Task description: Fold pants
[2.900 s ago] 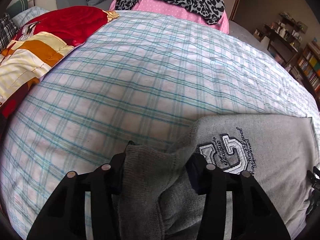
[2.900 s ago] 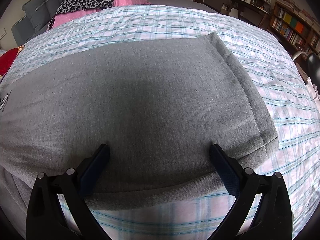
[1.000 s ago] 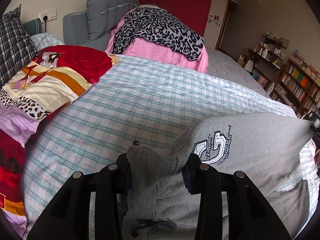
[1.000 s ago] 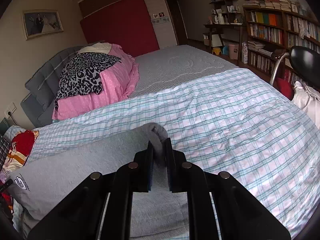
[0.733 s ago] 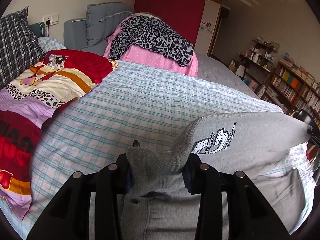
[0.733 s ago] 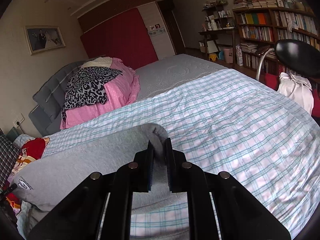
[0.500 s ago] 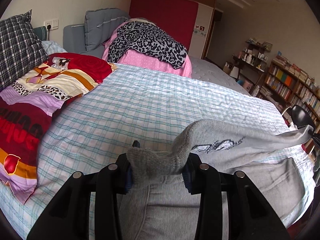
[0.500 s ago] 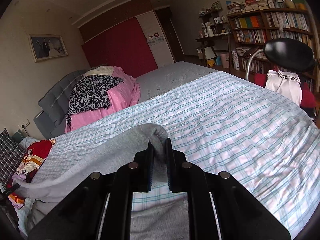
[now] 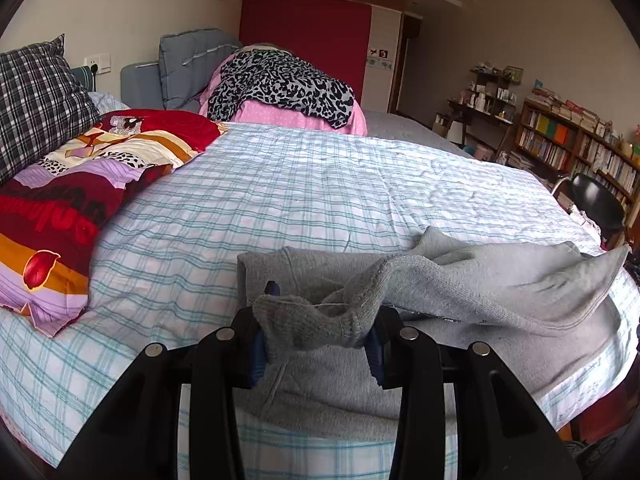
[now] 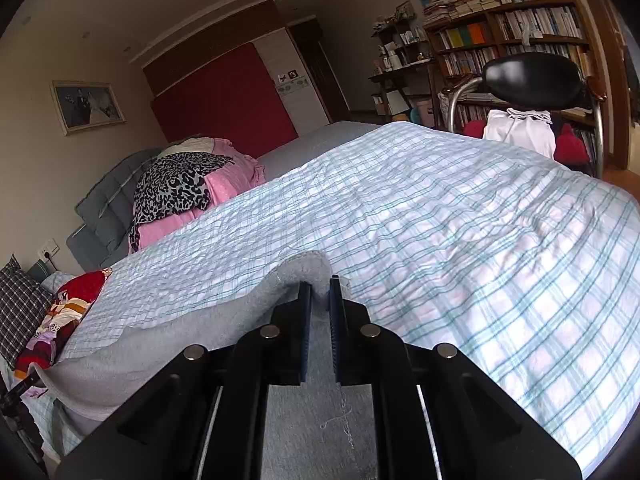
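Note:
The grey sweat pants point(image 9: 500, 292) lie at the near edge of the checked bed point(image 9: 320, 184). My left gripper point(image 9: 316, 332) is shut on the bunched ribbed waistband and holds it lifted above the lower layer. The fabric stretches to the right toward the other gripper. In the right wrist view my right gripper point(image 10: 319, 292) is shut on a thin fold of the grey pants point(image 10: 160, 344), raised above the bed point(image 10: 460, 220). The pants sag to the left from there.
A red and patterned quilt point(image 9: 80, 184) and a plaid pillow point(image 9: 36, 96) lie at the left. A pink bundle under a leopard cloth point(image 9: 280, 88) sits at the head. A black chair point(image 10: 532, 76) and bookshelves point(image 10: 500, 32) stand right of the bed.
Both grippers have risen and pulled back with the pants held. The printed leg has turned over and now hangs flatter, and more of the lower layer shows on the bed.

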